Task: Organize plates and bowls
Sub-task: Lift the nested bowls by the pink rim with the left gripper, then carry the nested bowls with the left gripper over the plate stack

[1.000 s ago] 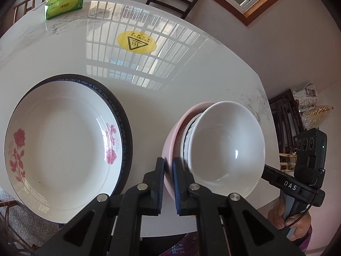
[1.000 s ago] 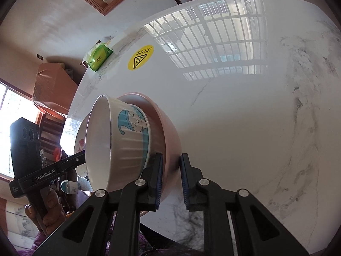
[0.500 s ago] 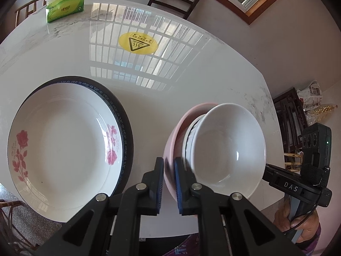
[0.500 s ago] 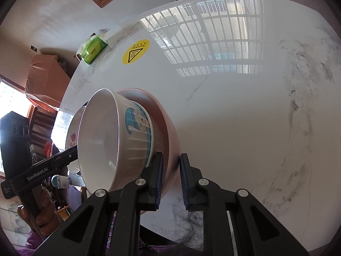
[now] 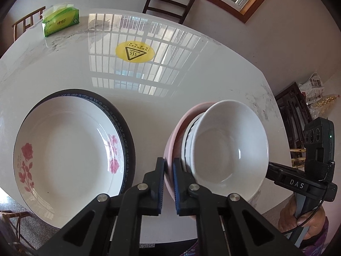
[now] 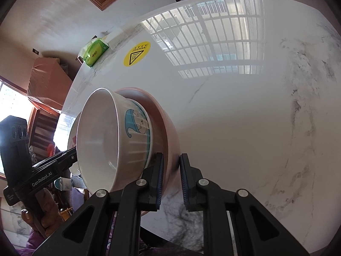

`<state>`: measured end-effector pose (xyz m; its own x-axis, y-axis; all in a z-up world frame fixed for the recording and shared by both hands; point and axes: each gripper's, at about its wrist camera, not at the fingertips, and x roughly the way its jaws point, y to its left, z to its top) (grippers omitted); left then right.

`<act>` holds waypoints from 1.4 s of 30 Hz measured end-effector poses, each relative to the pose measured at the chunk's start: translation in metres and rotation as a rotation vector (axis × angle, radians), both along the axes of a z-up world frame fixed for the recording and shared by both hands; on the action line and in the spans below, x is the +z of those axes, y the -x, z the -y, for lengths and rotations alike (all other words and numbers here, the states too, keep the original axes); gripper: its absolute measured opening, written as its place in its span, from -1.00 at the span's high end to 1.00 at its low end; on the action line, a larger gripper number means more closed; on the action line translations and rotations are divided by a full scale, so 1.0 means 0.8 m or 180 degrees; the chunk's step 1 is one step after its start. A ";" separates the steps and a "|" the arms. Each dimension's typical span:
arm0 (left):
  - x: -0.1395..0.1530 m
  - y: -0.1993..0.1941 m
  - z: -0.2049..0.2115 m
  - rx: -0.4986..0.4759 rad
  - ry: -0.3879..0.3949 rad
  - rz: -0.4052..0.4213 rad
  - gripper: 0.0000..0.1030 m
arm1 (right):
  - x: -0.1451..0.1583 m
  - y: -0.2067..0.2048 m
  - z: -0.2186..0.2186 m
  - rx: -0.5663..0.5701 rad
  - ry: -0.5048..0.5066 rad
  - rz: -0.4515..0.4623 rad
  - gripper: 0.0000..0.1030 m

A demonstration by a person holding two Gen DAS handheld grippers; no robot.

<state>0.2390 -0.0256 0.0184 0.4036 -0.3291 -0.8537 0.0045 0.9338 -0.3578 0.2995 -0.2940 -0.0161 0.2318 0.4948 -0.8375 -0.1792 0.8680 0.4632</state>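
Observation:
A pink bowl (image 5: 170, 147) holds a white bowl (image 5: 232, 149) with a blue cartoon print (image 6: 136, 123); the stack is held up, tilted, over the table's near edge. My left gripper (image 5: 168, 177) is shut on the pink bowl's left rim. My right gripper (image 6: 171, 170) is shut on the pink bowl's (image 6: 168, 128) opposite rim. A large white plate (image 5: 68, 149) with red roses and a dark blue rim lies on the table left of the bowls. In the right wrist view only a sliver of it shows behind the white bowl (image 6: 98, 136).
The white marble table (image 5: 170, 85) carries a yellow hot-surface sticker (image 5: 134, 52) in the middle and a green tissue pack (image 5: 60, 21) at the far left edge. Dark wooden chairs (image 5: 168, 2) stand beyond the table.
Both grippers have moved with the bowl stack a little farther over the table; the grip on the pink bowl is unchanged and the plate has not moved.

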 end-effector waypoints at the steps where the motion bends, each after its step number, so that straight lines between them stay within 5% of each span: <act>1: 0.000 0.000 -0.002 0.0008 0.0009 -0.0013 0.86 | -0.001 0.000 0.000 0.0006 -0.0026 -0.0016 0.68; 22: 0.032 0.012 -0.039 0.0196 0.0059 0.0101 0.86 | 0.017 -0.001 -0.021 0.0072 -0.0166 0.0010 0.68; 42: 0.072 0.062 -0.162 0.0760 0.0003 0.0286 0.86 | 0.054 -0.007 -0.156 0.0530 -0.0294 0.0122 0.68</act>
<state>0.1895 0.1043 0.0761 0.5442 -0.2163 -0.8106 -0.1841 0.9119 -0.3669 0.3053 -0.1692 0.0273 0.1710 0.6034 -0.7789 -0.3359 0.7789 0.5296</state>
